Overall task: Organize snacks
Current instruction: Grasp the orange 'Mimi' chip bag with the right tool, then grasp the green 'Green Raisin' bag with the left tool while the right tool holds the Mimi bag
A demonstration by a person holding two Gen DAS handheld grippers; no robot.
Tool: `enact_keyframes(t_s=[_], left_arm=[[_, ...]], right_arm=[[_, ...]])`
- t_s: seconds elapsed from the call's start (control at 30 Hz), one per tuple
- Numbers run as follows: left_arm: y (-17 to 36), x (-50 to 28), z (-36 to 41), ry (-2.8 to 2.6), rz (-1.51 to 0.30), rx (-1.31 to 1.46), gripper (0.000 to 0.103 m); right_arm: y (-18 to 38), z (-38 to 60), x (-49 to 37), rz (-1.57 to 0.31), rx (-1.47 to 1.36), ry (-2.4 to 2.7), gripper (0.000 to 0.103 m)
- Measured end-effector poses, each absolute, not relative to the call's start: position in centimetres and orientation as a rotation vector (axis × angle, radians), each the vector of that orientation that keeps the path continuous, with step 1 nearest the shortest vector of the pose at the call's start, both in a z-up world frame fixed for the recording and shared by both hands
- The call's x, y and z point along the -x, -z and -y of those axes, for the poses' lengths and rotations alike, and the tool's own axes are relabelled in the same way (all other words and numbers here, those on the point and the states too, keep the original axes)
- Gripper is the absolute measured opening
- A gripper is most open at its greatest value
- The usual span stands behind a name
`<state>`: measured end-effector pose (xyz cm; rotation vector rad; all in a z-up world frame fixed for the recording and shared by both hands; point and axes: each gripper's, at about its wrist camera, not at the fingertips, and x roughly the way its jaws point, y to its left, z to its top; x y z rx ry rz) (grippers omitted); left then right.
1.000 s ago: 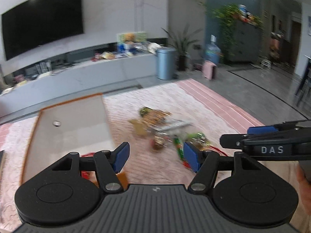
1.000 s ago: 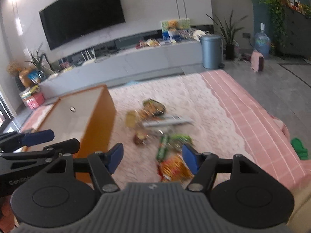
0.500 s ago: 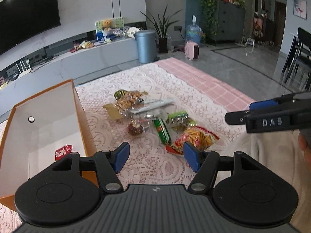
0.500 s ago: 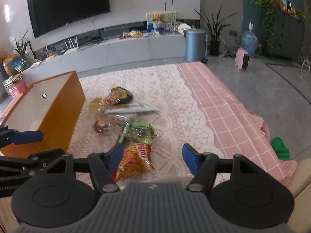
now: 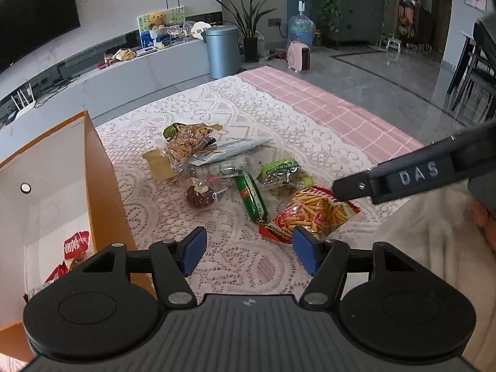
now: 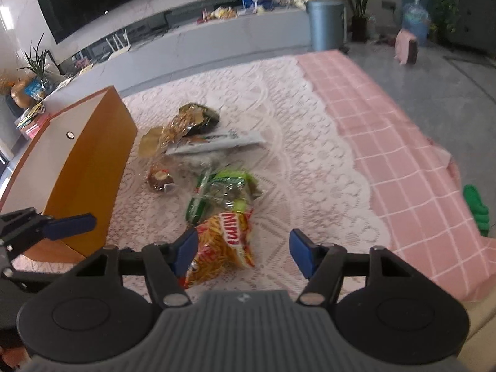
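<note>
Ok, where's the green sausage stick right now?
In the left wrist view, the green sausage stick lies mid-table on the lace cloth, between the chocolate ball and the red chip bag.

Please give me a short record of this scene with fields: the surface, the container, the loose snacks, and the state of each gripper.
surface: lace tablecloth over pink checked cloth
container: orange box, open top, left of the snacks; red packet inside
loose snacks: red bag of sticks, green tube, green packet, round chocolate piece, white flat packet, brown clear bag
left gripper: open, empty, above the cloth
right gripper: open, empty, red bag of sticks just ahead of its left finger
</note>
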<state>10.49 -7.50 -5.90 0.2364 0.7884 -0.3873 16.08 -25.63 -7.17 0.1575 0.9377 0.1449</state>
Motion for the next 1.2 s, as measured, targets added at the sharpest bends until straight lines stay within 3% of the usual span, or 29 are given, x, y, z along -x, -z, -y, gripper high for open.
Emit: enact_keyframes(t_s=[0.17, 0.5, 0.6, 0.7, 0.8, 1.2], left_arm=[[6.5, -11.2, 7.3, 0.384, -0.809, -0.245, 0.075], [7.0, -12.8, 6.8, 0.389, -0.831, -0.233, 0.075], [7.2, -12.9, 6.7, 0.392, -0.840, -0.222, 0.075], [7.3, -12.9, 6.7, 0.393, -0.845, -0.219, 0.075], [7.3, -12.9, 6.5, 0.393, -0.845, -0.214, 0.075], [6.7, -13.3, 7.9, 0.458, -0.828, -0.192, 0.071]], right_arm=[[8.4, 24.5, -18.4, -1.028, -0.165, -0.169, 0.073], [10.9, 22.8, -21.9, -1.180, -0.108, -0.170, 0.073], [11.6, 22.8, -22.5, -1.222, -0.121, -0.152, 0.069], [11.9, 22.6, -22.4, -1.237, -0.114, -0.169, 0.052], [11.9, 22.7, -22.1, -1.233, -0.119, -0.176, 0.047], [9.3, 24.9, -18.6, -1.185, -0.109, -0.138, 0.045]])
